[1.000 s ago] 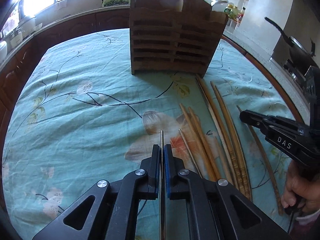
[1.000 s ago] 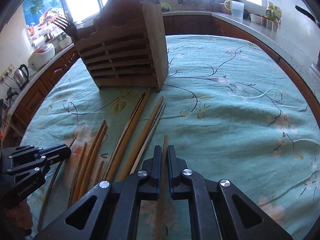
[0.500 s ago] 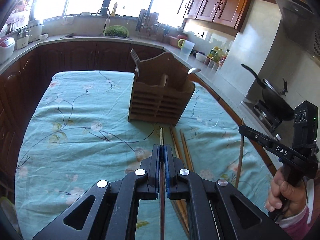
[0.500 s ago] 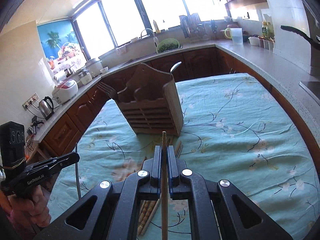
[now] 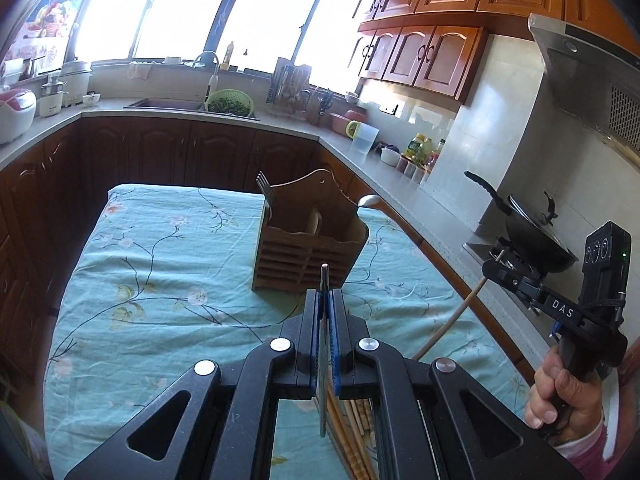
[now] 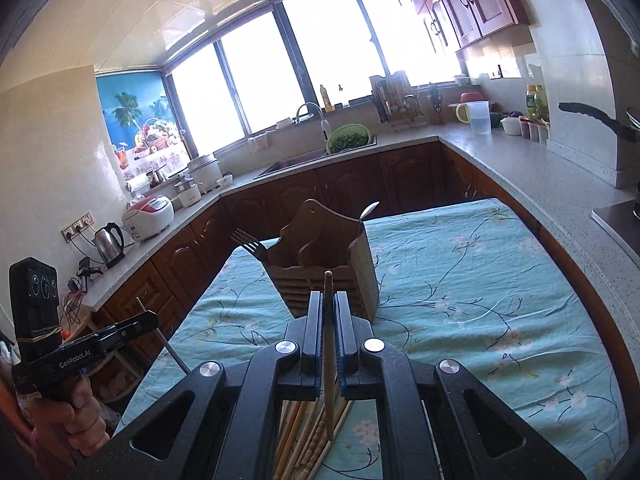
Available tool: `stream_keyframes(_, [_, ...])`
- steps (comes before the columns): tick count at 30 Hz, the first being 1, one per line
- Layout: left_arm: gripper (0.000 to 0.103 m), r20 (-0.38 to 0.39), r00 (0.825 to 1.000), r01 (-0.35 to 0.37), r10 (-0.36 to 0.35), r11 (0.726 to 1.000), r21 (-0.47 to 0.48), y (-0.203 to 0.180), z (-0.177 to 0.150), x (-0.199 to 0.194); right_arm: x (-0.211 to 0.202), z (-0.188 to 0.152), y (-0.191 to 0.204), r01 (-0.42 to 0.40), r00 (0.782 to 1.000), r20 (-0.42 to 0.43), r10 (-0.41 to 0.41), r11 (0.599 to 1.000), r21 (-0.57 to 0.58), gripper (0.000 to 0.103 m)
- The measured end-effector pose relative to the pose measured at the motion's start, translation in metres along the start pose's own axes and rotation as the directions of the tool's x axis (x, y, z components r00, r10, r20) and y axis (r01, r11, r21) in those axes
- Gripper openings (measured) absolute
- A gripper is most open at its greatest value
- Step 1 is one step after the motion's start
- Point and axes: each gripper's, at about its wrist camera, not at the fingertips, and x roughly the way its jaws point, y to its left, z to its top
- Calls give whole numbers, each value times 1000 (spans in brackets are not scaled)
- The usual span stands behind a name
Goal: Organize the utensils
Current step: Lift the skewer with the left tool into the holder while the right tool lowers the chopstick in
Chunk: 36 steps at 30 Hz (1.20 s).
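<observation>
My left gripper (image 5: pixel 325 300) is pinched tight on a thin grey metal chopstick (image 5: pixel 323 360), whose tip pokes out just past the pads toward twelve o'clock, while its tail hangs below the jaws. My right gripper (image 6: pixel 329 300) is clamped the same way on a pale wooden chopstick (image 6: pixel 329 360), tip up at twelve o'clock, the rest running down between the fingers. In the left wrist view my right hand (image 5: pixel 560 392) shows at four o'clock, gripping its tool, with the wooden stick slanting down from it. In the right wrist view my left hand (image 6: pixel 64 412) sits at eight o'clock with the metal stick angling out of its jaws.

Directly beneath both grippers, at six o'clock, the loose chopsticks (image 6: pixel 304 440) lie in a bundle on the teal floral tablecloth (image 5: pixel 160 280), partly hidden by the jaws.

Farther out at twelve o'clock stands the wooden utensil holder (image 5: pixel 308 240), upright on the cloth. A fork (image 5: pixel 265 192) leans out of its left end and a spoon (image 5: pixel 370 201) out of its right end.

Beyond the table runs the counter (image 6: pixel 500 152) with the sink (image 6: pixel 304 160), below bright windows (image 6: pixel 320 48)
</observation>
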Motion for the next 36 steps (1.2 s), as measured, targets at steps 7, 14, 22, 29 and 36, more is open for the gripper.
stream_keyframes(7, [3,22,1000,-3,3,1000,-4,-1,8,4,-1,7,-3,-4,1000,20,4,1000,4,5])
stream_keyframes(14, [3,58,998,0,0,1000,1,-2,28,11,2,25,-6,-9,998,54,8,1000,7,5])
stream_keyframes(22, [3,139,990,4,-6,1000,16,-4,70,26,10,69,-9,-4,989,150,2,1000,13,5])
stream_keyframes(29, [3,206,978,7,-7,1000,-2,6,117,55,33,115,-11,10,973,231,-16,1000,28,5])
stream_keyframes(36, [3,250,968,-9,28,997,-79,34,139,105,73,130,-17,40,968,246,-50,998,46,5])
